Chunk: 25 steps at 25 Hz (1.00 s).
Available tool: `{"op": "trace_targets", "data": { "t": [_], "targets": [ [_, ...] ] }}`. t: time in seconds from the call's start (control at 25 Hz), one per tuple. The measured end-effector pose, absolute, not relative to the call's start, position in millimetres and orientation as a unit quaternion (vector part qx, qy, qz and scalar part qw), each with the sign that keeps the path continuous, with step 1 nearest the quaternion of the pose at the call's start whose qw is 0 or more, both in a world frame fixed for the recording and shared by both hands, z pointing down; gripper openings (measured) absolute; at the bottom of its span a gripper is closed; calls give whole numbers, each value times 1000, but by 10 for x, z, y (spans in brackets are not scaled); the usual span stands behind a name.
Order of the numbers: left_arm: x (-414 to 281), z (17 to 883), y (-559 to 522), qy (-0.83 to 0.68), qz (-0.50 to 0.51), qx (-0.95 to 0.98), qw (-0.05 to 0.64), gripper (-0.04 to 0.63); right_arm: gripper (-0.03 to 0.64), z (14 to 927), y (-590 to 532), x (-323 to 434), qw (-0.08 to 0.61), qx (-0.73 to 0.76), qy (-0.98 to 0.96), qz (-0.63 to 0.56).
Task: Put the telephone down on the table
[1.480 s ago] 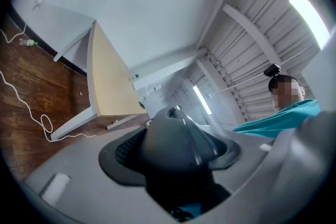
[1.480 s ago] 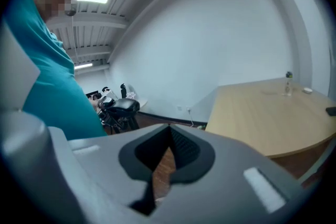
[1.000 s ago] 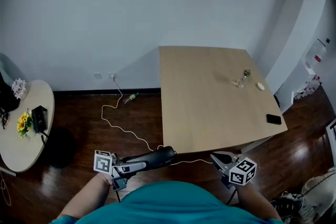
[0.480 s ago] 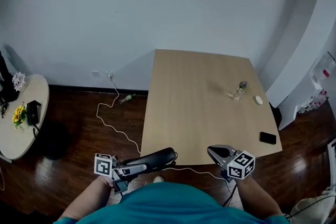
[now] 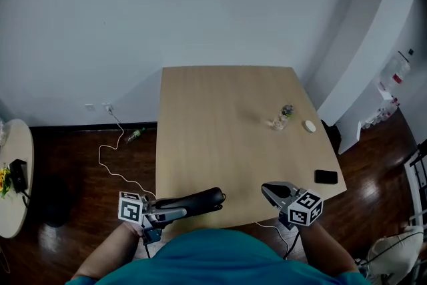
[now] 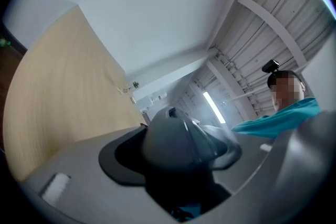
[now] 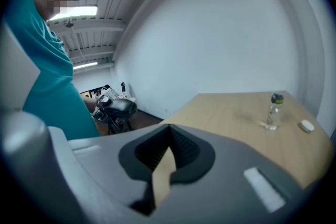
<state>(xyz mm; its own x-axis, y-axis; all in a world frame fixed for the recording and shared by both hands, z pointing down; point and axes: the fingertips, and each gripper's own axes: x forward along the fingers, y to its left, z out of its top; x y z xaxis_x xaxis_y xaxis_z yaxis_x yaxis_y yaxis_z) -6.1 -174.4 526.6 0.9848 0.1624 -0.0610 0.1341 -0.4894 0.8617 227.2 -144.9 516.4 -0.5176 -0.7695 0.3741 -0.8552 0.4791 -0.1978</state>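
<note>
Here, the telephone (image 5: 200,198) is a black handset of smooth, slightly glossy plastic, long and gently curved with a rounded, thicker end. It lies crosswise in the left gripper (image 5: 175,211), whose jaws are clamped on its middle. In the left gripper view its dark, domed bulk fills the space between them. Seen from the head view, the rounded end shows over the near edge of the desk (image 5: 213,137), and the handset is carried in the air rather than set down.

The desk is a square slab of pale wood with a fine, even grain and a matt top. The right gripper (image 5: 269,189) hangs over the same near edge, further right. Its grey jaws are drawn together at the tips with nothing between them, and only a thin wedge of desk shows through behind the dark ribbed pads.

On the far right part of the desk stands a small clear bottle (image 5: 285,113) with a dark cap. What it holds cannot be told. Just beside it lies a small white oval thing (image 5: 310,125). A flat black slab (image 5: 325,177) lies near the right near corner, well apart from both.

The floor (image 5: 67,163) is dark, shiny wood, and a thin white cable (image 5: 107,155) snakes across it from the wall. A teal shirt (image 5: 220,257) fills the bottom of the head view.
</note>
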Motion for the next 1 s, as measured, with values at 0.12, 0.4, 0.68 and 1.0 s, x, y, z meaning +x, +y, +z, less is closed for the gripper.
{"op": "trace_targets", "data": {
  "t": [0.12, 0.4, 0.68, 1.0],
  "targets": [
    [248, 5243, -1808, 84, 9, 861, 501, 307, 3, 5178, -1498, 2618, 112, 477, -852, 184],
    [988, 5312, -1858, 12, -26, 865, 502, 307, 3, 5340, -1648, 3412, 125, 419, -881, 183],
    [1707, 5360, -1805, -35, -47, 854, 516, 307, 3, 5381, -1811, 4085, 158, 369, -899, 175],
    [2368, 5466, -1902, 32, 0, 850, 526, 307, 3, 5473, -1959, 4731, 154, 434, -865, 197]
  ]
}}
